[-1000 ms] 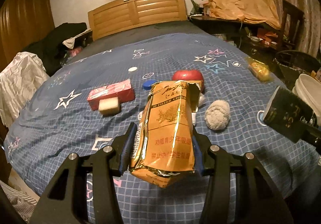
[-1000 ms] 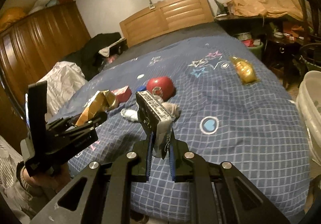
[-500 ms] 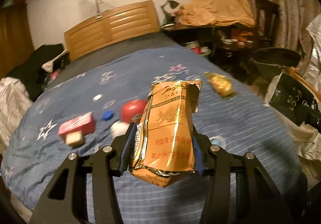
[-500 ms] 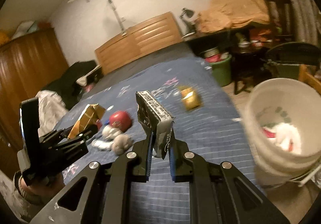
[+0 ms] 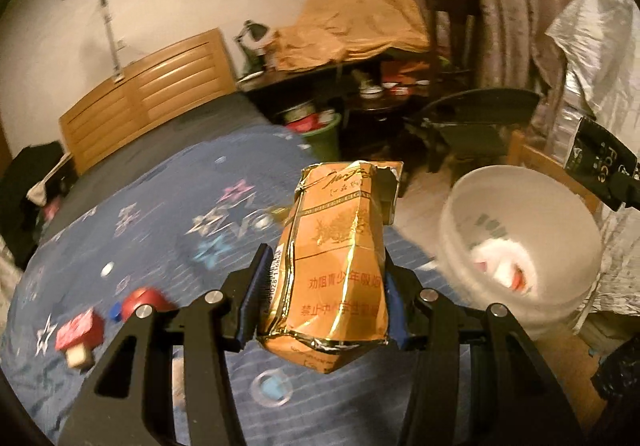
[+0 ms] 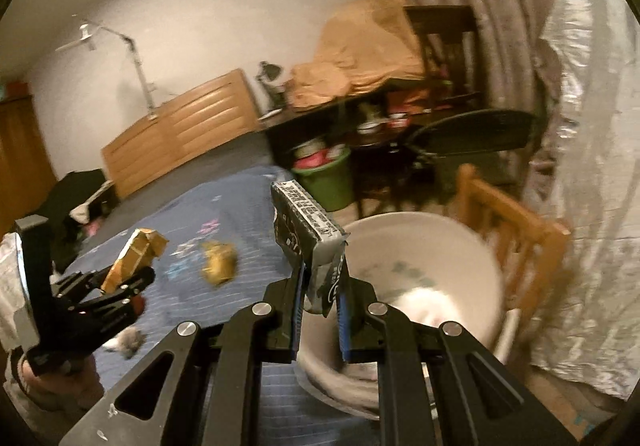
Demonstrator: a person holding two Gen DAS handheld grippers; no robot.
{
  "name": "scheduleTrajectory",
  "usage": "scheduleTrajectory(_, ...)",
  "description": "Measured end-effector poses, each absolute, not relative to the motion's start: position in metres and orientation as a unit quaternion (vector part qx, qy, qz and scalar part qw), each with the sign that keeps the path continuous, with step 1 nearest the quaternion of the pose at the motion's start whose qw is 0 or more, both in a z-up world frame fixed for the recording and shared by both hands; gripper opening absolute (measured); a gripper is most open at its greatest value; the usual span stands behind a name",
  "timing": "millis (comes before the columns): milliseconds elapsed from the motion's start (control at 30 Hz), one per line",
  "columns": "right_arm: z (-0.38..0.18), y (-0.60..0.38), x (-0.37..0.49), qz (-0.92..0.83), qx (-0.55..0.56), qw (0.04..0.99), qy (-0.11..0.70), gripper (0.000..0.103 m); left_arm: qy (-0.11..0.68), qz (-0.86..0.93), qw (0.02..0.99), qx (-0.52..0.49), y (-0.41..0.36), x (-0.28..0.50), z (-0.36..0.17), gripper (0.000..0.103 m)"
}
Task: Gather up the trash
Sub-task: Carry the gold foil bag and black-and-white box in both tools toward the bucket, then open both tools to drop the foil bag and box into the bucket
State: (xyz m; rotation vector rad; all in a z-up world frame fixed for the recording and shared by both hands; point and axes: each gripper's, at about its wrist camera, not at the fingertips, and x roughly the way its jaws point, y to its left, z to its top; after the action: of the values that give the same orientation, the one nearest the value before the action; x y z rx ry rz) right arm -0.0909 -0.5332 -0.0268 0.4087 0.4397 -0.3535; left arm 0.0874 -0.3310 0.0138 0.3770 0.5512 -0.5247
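Dim bedroom, seen from two hand-held grippers. Left gripper (image 5: 326,306) pinching a crumpled orange-gold cigarette pack (image 5: 334,266), long axis pointing away from the camera, upright between the pads. Right gripper (image 6: 320,306) pressed nearly together on a flattened black-and-grey wrapper (image 6: 310,234), its long edge slanting up and away to the left.

White bucket (image 5: 520,246) on the floor just past the bed's edge, some white and red trash already inside. From the left gripper, bucket lying ahead and to the right; from the right gripper, bucket mouth (image 6: 452,246) directly ahead and below, so right hand judged the nearer for a drop. Left gripper (image 6: 120,282) visible well off to the left in the right view, above the blue star-patterned bedspread (image 5: 160,238).

Open air between both held items and the bucket rim. Wooden chair (image 6: 516,230) and a silvery sheet (image 6: 580,166) crowding the bucket's far and right sides; little room there. More litter on the bedspread: red round object (image 5: 146,300), red box (image 5: 78,330), yellow wrapper (image 6: 218,262).
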Motion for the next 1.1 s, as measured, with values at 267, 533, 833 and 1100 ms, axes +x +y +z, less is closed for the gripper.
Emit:
scheduleTrajectory(267, -0.039, -0.611, -0.098, -0.227, 0.214, 0.924, 0.221, 0.016, 0.261, -0.315, 0.891, 0.196, -0.411, 0.088, 0.012, 0.049)
scheduleTrajectory(533, -0.046, -0.637, -0.099, -0.247, 0.215, 0.917, 0.226, 0.016, 0.278, -0.36, 0.865, 0.211, -0.467, 0.092, 0.0, 0.049)
scheduleTrajectory(833, -0.062, -0.644, -0.098, -0.25, 0.221, 0.911, 0.243, 0.016, 0.296, -0.395, 0.841, 0.222, -0.495, 0.09, -0.02, 0.049)
scheduleTrajectory(1100, -0.067, -0.643, -0.077, -0.238, 0.212, 0.913, 0.255, 0.022, 0.315, -0.414, 0.825, 0.219, -0.508, 0.097, -0.027, 0.052)
